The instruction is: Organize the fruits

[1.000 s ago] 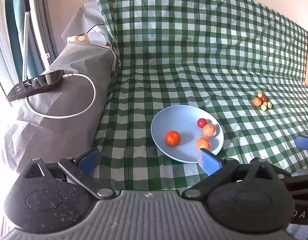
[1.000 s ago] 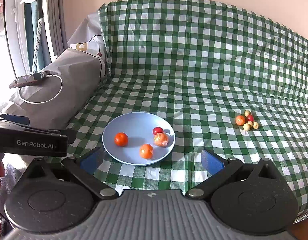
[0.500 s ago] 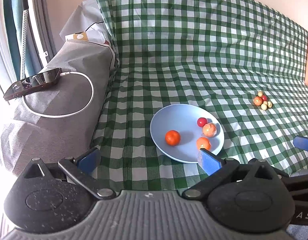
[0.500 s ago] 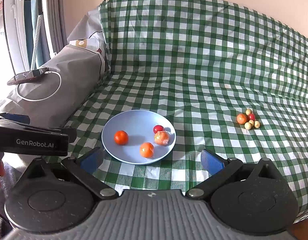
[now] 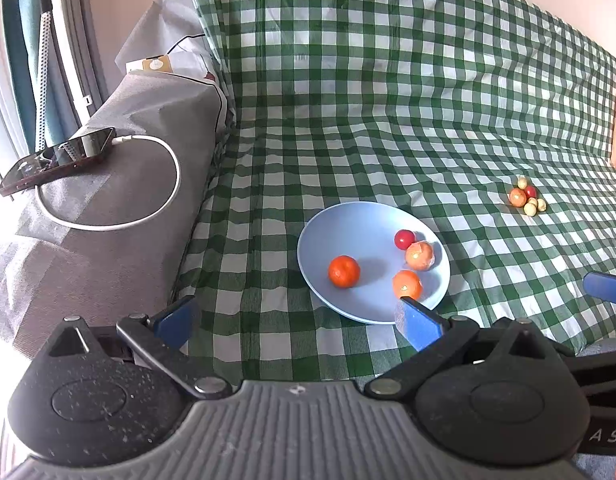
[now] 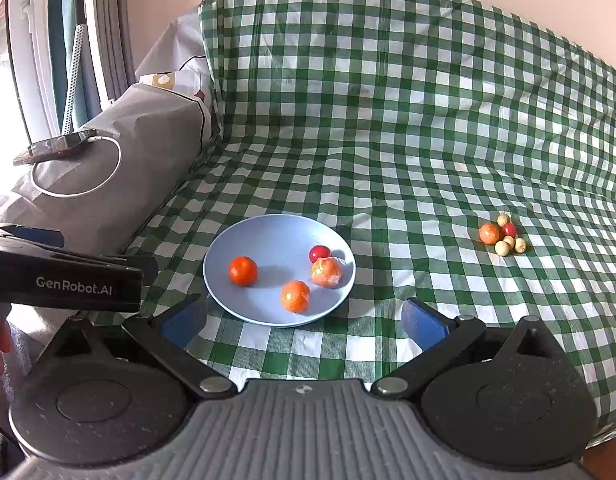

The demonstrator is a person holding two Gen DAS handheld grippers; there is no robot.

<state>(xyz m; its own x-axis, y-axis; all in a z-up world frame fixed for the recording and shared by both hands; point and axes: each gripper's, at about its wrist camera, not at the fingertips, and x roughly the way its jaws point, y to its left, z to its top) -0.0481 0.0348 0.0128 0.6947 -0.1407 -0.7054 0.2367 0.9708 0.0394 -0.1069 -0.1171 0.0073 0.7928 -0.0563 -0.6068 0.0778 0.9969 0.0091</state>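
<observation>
A light blue plate (image 5: pixel 348 224) (image 6: pixel 267 236) lies on the green checked cloth. It holds two oranges (image 5: pixel 344 271) (image 6: pixel 243 270), a wrapped orange fruit (image 5: pixel 419 255) (image 6: pixel 326 272) and a small red fruit (image 5: pixel 404 238) (image 6: pixel 320 253). A cluster of small fruits (image 5: pixel 526 199) (image 6: pixel 503 234) lies on the cloth to the right. My left gripper (image 5: pixel 295 320) is open and empty, just short of the plate. My right gripper (image 6: pixel 303 320) is open and empty, also short of the plate.
A grey covered armrest (image 5: pixel 107 208) stands at the left, with a phone (image 5: pixel 55 158) and a white cable (image 5: pixel 147 184) on it. The cloth runs up the backrest (image 6: pixel 388 60). The left gripper's body (image 6: pixel 63 284) shows at the left of the right wrist view.
Both grippers have shifted only slightly, and the scene sits a little differently in each view. Both stay open. No fruit has moved.
</observation>
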